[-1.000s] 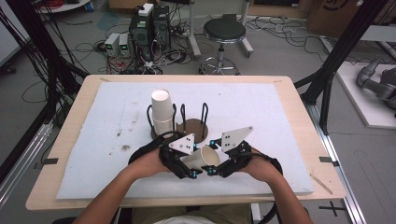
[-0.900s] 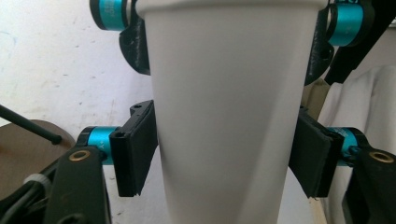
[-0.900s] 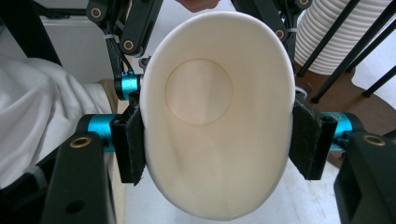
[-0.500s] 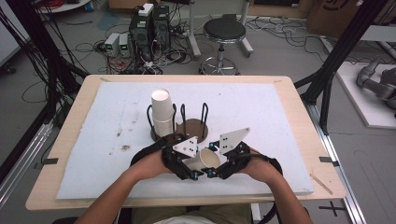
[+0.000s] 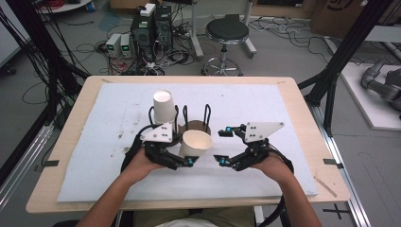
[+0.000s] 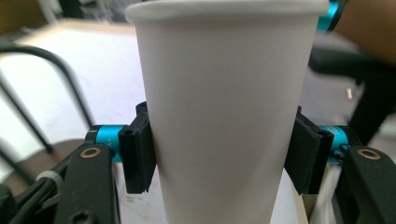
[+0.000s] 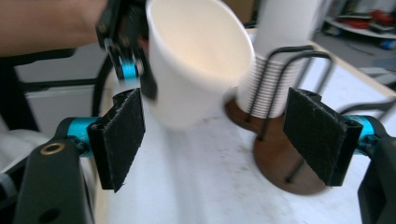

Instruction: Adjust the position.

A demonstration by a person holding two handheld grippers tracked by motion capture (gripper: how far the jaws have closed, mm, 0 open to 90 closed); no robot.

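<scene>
Left gripper [image 5: 188, 162] clamped on a white paper cup [image 5: 196, 143], tilted, above mid-bench near the front edge. Right gripper [image 5: 220, 161] jaws just widened, nothing between them, just beside the cup. Cup stack [image 5: 164, 107] in wire holder [image 5: 196, 124] behind.

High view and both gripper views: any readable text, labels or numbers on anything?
None readable.
Paper cup in the left hand-held gripper: plain white, no print.
Stack of cups in the wire holder: plain.
Cardboard box on the floor: dark marks, too small to read.
Floor electronics: no legible labels.
</scene>
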